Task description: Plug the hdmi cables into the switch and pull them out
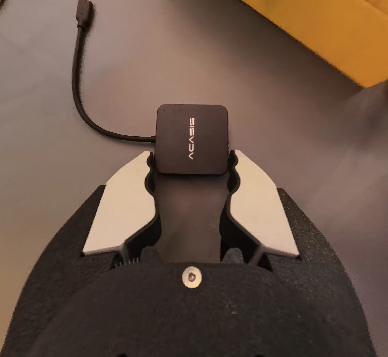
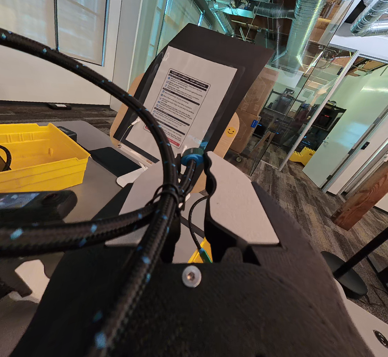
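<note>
Our left jaws (image 1: 190, 153) are wide apart around the near end of the black switch (image 1: 191, 139), which sits flat on the gray tabletop (image 1: 273, 136). Our right jaws (image 2: 190, 163) pinch the black cable (image 2: 117, 88) just behind its blue-ringed plug (image 2: 192, 156), up in the air.

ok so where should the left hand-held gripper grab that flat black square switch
Grip the flat black square switch across its two bare side edges, coming from the near edge, as the left hand-held gripper now straddles it. Its short black pigtail cable exits the left edge farther up, so stay nearer.

bare table (image 1: 273, 136) around switch (image 1: 191, 138), yellow bin (image 1: 315, 21) beyond
</note>
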`<state>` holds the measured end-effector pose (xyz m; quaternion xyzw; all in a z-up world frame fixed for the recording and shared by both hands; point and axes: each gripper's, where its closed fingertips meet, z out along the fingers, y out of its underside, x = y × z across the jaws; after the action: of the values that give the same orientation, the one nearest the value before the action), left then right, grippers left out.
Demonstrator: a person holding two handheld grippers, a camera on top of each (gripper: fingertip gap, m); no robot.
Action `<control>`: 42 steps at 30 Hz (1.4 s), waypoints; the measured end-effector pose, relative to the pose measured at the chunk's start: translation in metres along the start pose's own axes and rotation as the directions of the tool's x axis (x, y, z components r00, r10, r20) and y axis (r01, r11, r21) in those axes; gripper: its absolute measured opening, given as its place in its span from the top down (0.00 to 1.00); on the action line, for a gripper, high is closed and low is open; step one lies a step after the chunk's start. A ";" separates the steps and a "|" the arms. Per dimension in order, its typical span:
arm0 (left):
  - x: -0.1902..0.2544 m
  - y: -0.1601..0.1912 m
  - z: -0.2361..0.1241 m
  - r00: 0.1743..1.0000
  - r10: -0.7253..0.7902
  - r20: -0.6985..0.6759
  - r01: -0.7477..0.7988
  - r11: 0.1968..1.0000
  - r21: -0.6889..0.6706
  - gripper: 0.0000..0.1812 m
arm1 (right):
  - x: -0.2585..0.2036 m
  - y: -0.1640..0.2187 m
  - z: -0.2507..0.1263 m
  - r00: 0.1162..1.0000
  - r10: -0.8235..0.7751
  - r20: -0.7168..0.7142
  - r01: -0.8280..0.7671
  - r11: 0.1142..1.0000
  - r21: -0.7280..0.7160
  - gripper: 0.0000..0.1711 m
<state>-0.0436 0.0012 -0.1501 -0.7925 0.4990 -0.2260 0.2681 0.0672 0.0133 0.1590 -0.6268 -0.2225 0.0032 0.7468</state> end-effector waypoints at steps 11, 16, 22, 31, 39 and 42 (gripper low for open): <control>0.039 -0.056 -0.100 0.721 -0.252 -0.646 0.453 0.876 0.164 0.63 | -0.002 0.002 0.000 0.999 0.016 0.037 -0.015 1.000 -0.018 0.87; 0.032 -0.084 -0.158 0.406 -0.223 -0.886 0.693 0.707 0.139 1.00 | -0.004 0.000 -0.001 0.997 0.035 0.062 -0.034 0.999 -0.013 0.87; 0.039 -0.075 -0.145 0.587 -0.233 -0.775 0.569 0.800 0.190 1.00 | -0.007 0.010 0.000 0.998 -0.021 0.065 0.025 0.997 -0.070 0.87; 0.061 -0.048 -0.120 0.817 -0.130 -0.562 0.291 0.934 0.208 1.00 | -0.010 0.049 0.020 0.989 0.050 0.139 -0.029 0.988 -0.153 0.87; 0.064 -0.021 -0.091 0.783 -0.184 -0.594 0.294 0.952 0.092 1.00 | 0.014 0.060 0.019 0.989 0.103 0.104 -0.083 0.980 -0.181 0.88; 0.065 -0.022 -0.095 0.788 -0.165 -0.593 0.282 0.953 0.108 1.00 | 0.020 0.060 0.015 0.989 0.119 0.090 -0.102 0.980 -0.171 0.88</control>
<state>-0.0626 -0.0694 -0.0579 -0.7105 0.4348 -0.5325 0.1501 0.0966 0.0463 0.1115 -0.6973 -0.2236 0.0574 0.6786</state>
